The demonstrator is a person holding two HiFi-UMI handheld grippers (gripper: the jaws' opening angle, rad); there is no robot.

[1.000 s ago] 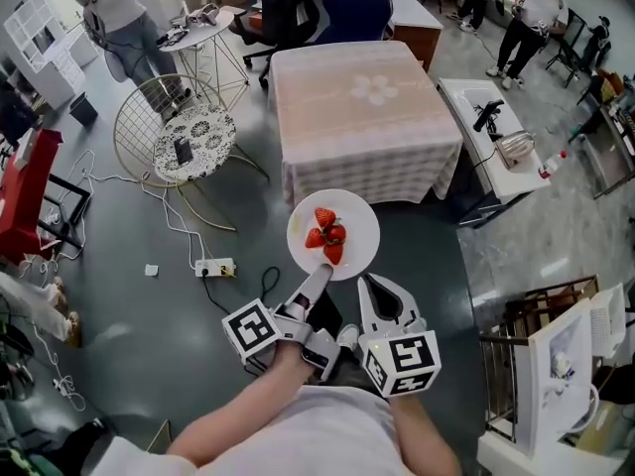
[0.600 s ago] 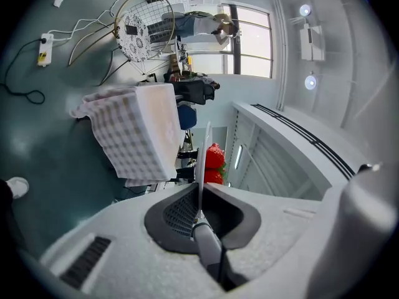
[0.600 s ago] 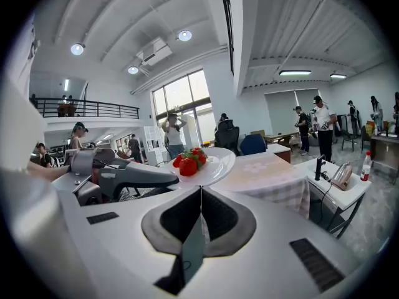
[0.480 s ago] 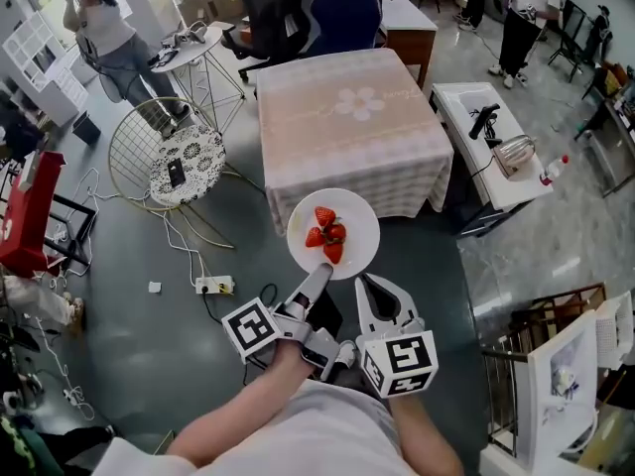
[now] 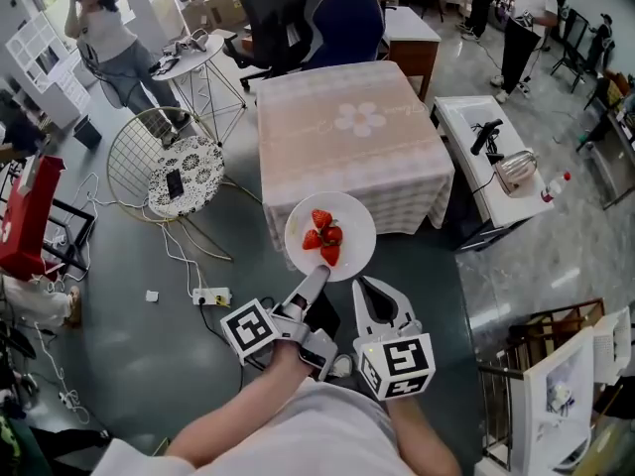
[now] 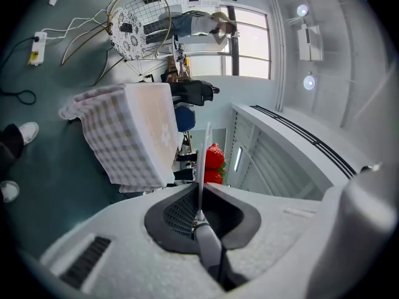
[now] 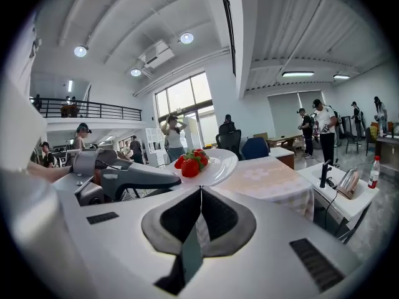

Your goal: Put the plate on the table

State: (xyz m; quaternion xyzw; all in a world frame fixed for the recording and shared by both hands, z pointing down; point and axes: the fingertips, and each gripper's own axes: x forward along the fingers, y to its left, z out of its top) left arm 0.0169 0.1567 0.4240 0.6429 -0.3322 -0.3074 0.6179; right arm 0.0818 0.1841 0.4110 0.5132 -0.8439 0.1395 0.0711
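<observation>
Left gripper (image 5: 317,273) pinches the plate (image 5: 361,228) near the cloth-covered table (image 5: 347,137); right gripper (image 5: 370,286) closed, empty.

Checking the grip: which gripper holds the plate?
The left gripper, shut on the plate at its near rim; the right gripper is shut and empty.

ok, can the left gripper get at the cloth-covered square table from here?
Probably yes: the left gripper, jaws shut on the round white plate, is just short of the table's near edge, with nothing seen between.
</observation>
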